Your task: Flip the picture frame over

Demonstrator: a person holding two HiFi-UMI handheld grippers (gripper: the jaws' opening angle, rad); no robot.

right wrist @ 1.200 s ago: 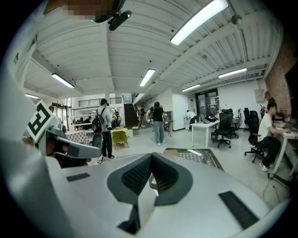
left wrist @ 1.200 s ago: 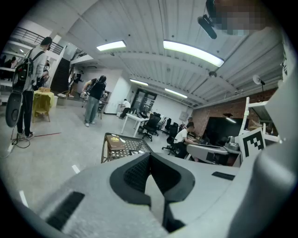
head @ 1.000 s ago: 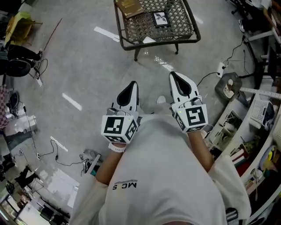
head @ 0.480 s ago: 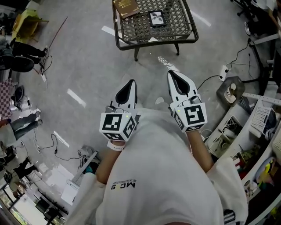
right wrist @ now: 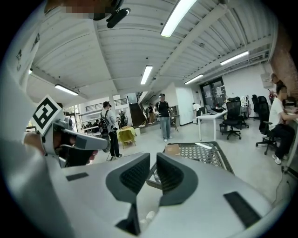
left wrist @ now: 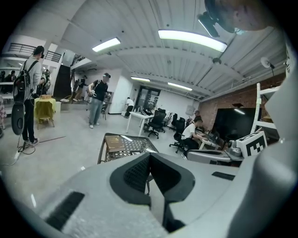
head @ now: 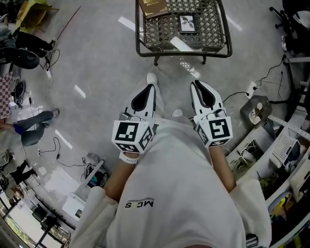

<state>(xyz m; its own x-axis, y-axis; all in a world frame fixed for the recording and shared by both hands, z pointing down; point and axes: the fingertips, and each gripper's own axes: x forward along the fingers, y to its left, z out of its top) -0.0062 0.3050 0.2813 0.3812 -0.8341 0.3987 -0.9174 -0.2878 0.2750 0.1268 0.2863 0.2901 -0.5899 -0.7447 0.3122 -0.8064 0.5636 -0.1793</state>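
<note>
The picture frame (head: 187,23), black-edged with a pale picture, lies flat on the metal lattice table (head: 145,46) at the top of the head view, right of a brown book (head: 154,7). Both grippers are held in front of the person's chest, well short of the table and above bare floor. My left gripper (head: 149,88) is shut with nothing in it; its dark pads meet at the tips (left wrist: 149,155). My right gripper (head: 196,85) is opening, a narrow gap shows between its pads (right wrist: 153,158), and nothing is between them. The table (right wrist: 233,162) and the book (right wrist: 173,149) lie ahead of it.
A white paper strip (head: 180,43) lies on the table's near side. Cables and a power strip (head: 250,89) run over the floor at right, beside cluttered shelves (head: 286,150). Bags and gear sit at left. People (left wrist: 98,104) stand far off, with desks and office chairs (right wrist: 233,118) beyond.
Both grippers have moved forward toward the table, which now sits more squarely ahead. The right gripper's jaws have parted slightly. A person's legs now show at the left edge.
</note>
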